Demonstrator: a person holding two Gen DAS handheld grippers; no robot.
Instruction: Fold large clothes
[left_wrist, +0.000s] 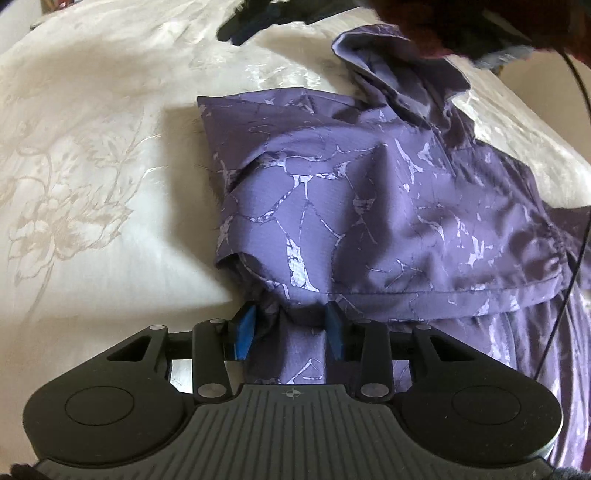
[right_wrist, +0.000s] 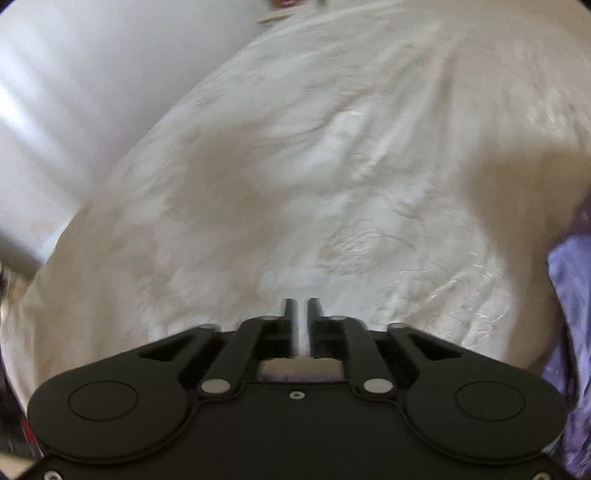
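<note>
Cream bedspread (left_wrist: 92, 177) with a woven floral pattern covers the bed, and the purple patterned garment (left_wrist: 369, 206) lies bunched on it, collar toward the far side.

We judge 2 risks. The bunched cloth may slide out of the left gripper (left_wrist: 291, 317) if we pull, since only a narrow gather sits there. The hem could also drag crooked, because just 1 corner appears controlled.

Left gripper: jaws partly apart, blue pads (left_wrist: 245, 332) either side of a gathered fold at the garment's near edge and apparently pinching it.

Right gripper (right_wrist: 303, 306): fingers nearly together with a thin gap, nothing between them, hovering over bare bedspread; the garment shows only at that view's right edge.
</note>
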